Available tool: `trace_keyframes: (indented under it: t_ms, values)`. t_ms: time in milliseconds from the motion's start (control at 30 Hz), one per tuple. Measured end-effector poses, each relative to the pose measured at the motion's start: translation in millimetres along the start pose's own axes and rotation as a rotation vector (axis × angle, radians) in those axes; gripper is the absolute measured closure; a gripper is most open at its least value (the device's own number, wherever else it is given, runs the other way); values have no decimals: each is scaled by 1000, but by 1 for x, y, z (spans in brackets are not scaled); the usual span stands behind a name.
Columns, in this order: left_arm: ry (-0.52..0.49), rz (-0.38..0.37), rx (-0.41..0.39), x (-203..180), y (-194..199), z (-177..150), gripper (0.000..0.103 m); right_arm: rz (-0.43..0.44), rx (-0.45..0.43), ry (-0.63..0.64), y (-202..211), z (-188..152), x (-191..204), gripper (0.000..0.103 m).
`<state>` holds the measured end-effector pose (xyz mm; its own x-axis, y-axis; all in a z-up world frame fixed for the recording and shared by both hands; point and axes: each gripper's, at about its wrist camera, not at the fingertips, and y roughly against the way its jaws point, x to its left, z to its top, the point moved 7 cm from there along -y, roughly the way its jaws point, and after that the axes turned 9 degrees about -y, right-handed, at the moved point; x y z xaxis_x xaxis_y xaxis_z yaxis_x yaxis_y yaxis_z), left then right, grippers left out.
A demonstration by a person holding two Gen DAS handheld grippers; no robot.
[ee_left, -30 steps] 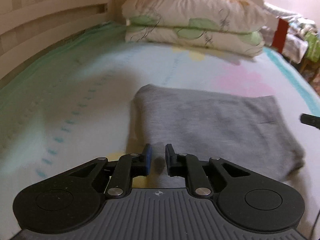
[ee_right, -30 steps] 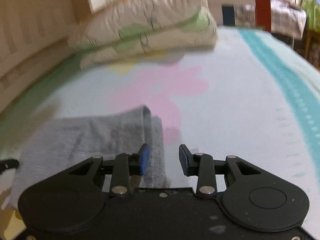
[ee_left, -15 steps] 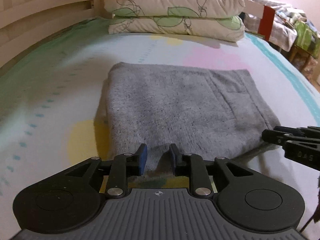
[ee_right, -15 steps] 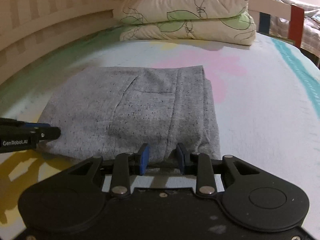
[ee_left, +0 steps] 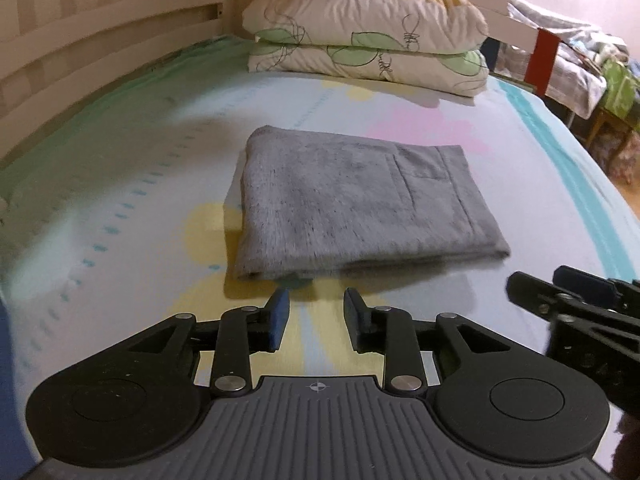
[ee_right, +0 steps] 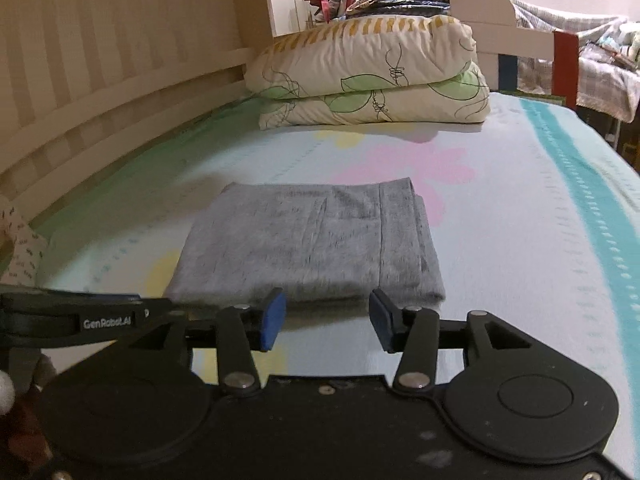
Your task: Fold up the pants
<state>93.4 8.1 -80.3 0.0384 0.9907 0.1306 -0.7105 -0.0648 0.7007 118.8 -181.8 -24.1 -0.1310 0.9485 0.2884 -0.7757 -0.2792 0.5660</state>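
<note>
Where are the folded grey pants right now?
The grey pants lie folded flat mid-bed on the sheet, just ahead of both tools in each wrist view, with the stacked pillows beyond them.

Left claw point(ee_left: 314, 314) jaws opening, empty, right claw point(ee_right: 328, 318) jaws opening wider, empty, side by side

I've got open sheet point(ee_left: 120, 184) all around the folded pants point(ee_left: 352, 208). Stacked pillows point(ee_left: 368, 44) block the far end, and the slatted rail point(ee_left: 80, 60) walls off my left.
</note>
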Motion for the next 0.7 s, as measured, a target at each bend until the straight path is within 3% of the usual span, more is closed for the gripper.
trace_keyframes:
  t_ms: [167, 333, 700]
  values:
    - [-10, 50, -38, -6, 27, -5, 73, 34, -5, -38, 29, -8, 12, 51]
    - [23, -16, -31, -11, 42, -11, 73, 44, -32, -34, 47, -6, 17, 51]
    - [34, -4, -53, -12, 56, -13, 73, 33, 1, -36, 63, -20, 19, 50]
